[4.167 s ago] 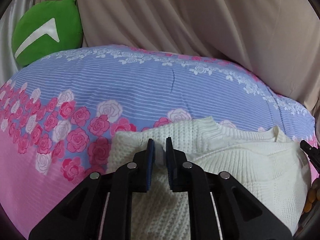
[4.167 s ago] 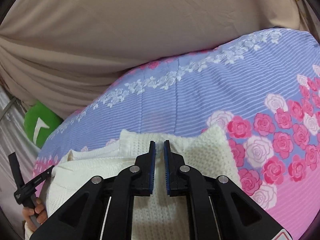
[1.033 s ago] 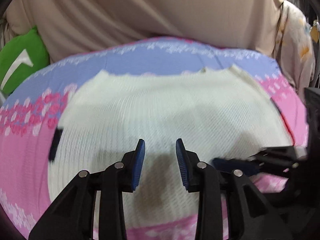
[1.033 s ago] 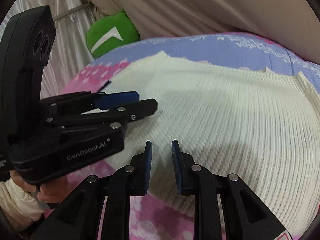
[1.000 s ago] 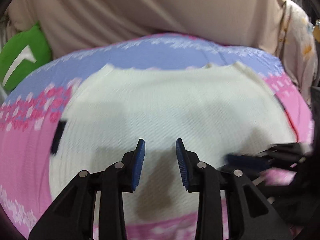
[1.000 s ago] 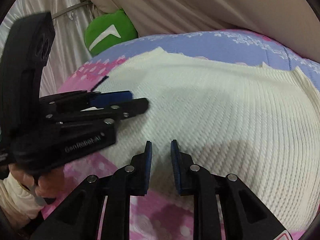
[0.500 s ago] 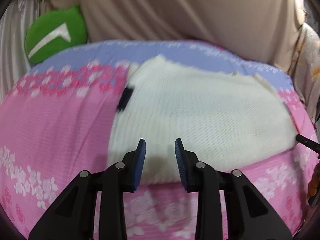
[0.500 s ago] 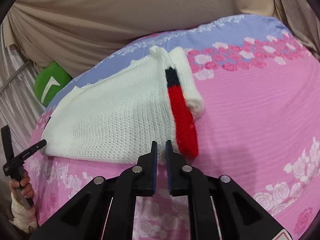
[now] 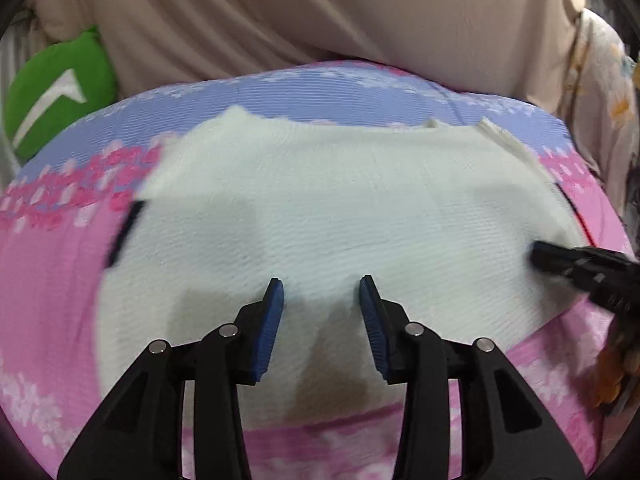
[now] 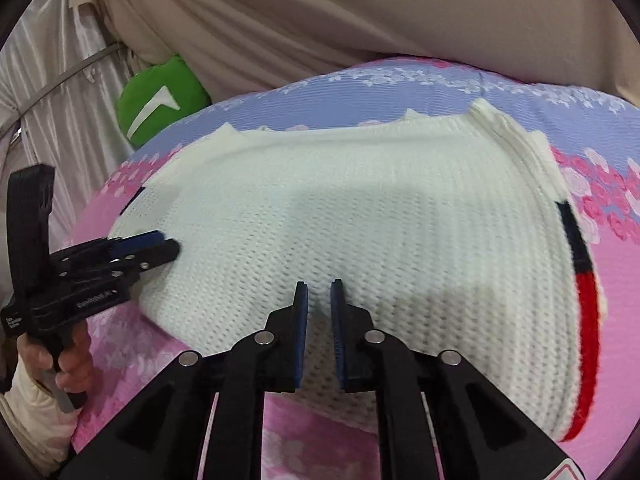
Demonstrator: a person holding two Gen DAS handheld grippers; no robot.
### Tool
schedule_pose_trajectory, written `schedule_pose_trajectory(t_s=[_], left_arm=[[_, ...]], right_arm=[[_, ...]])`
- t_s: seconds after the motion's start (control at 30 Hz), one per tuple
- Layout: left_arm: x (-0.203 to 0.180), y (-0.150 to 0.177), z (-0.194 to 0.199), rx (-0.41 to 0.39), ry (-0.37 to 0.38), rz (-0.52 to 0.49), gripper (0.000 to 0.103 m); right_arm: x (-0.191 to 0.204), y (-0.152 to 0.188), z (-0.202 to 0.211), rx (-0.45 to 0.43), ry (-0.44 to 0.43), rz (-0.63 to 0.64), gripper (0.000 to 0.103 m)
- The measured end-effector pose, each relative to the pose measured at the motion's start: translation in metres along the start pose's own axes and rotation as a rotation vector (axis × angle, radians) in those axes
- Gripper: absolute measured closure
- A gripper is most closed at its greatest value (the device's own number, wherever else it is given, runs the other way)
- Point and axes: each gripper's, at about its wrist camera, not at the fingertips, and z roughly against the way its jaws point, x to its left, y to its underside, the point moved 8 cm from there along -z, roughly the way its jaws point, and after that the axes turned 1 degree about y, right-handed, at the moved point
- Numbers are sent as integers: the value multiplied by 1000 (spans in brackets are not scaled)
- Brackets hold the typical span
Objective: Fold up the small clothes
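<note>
Across the middle of both frames, a white knit sweater lies spread flat on a bed covered with a pink and blue rose-print sheet. In the right wrist view the sweater's right edge shows a black and red stripe running down toward the lower right.

At the bottom centre of the left wrist view, the left hand-held gripper hangs over the near part of the sweater with its blue-padded fingers spread wide apart and nothing between them. In the right wrist view it shows up again at the left edge of the frame, tips right at the sweater's left edge.

The right hand-held gripper sits bottom centre in its own view, fingers with only a narrow gap between them, over the knit and not gripping anything as far as one can tell. Its black tip pokes in at the right edge of the left view, over the sweater's corner.

A green cushion with a white mark sits in the upper left, against beige drapery.
</note>
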Motion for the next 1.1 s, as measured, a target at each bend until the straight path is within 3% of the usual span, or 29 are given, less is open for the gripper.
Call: schedule_pose_trajectory(t_s=[0.07, 0.1, 0.2, 0.27, 0.33, 0.4, 0.43, 0.47, 0.5, 0.6, 0.73, 0.8, 0.83, 0.87, 0.9, 0.97, 1.03, 1.1], left_arm=[[29, 7, 7, -5, -62, 32, 64], [46, 13, 10, -2, -72, 58, 64], [72, 21, 20, 11, 22, 140, 68], [77, 15, 25, 15, 55, 179, 69], [77, -4, 33, -23, 57, 197, 66], [75, -33, 36, -80, 37, 187, 56], [74, -48, 33, -102, 31, 186, 43], [74, -62, 28, -112, 25, 195, 34], [75, -73, 20, -111, 28, 203, 33], [78, -98, -14, -68, 31, 220, 33], [83, -107, -64, 20, 38, 245, 34], [84, -109, -80, 37, 22, 242, 41], [86, -110, -84, 35, 5, 234, 53], [87, -112, -86, 31, -13, 224, 80], [89, -113, -88, 33, -19, 225, 93], [96, -114, -85, 17, -5, 252, 95], [103, -113, -84, 0, -20, 258, 95], [107, -107, -93, 22, -13, 273, 95]], right_arm=[[-40, 5, 14, -20, 49, -77, 96], [-64, 10, 22, -31, 65, -133, 101], [-112, 18, 46, -55, 80, -260, 103], [-117, 12, 57, -72, 80, -272, 103], [-117, -7, 69, -118, 192, -227, 75], [-110, -34, 75, -173, 229, -166, 63], [-108, -46, 74, -192, 218, -150, 56], [-106, -61, 70, -204, 209, -143, 53], [-105, -71, 64, -204, 205, -140, 49], [-105, -101, 30, -159, 192, -144, 45], [-110, -116, -24, -59, 169, -181, 44], [-111, -117, -46, -17, 183, -179, 44], [-111, -117, -54, -1, 195, -166, 56], [-109, -119, -56, -2, 206, -146, 70], [-104, -121, -54, -11, 187, -133, 93], [-97, -132, -28, -128, 130, -140, 95], [-103, -135, -9, -195, 143, -157, 95], [-125, -129, -16, -156, 165, -205, 96]])
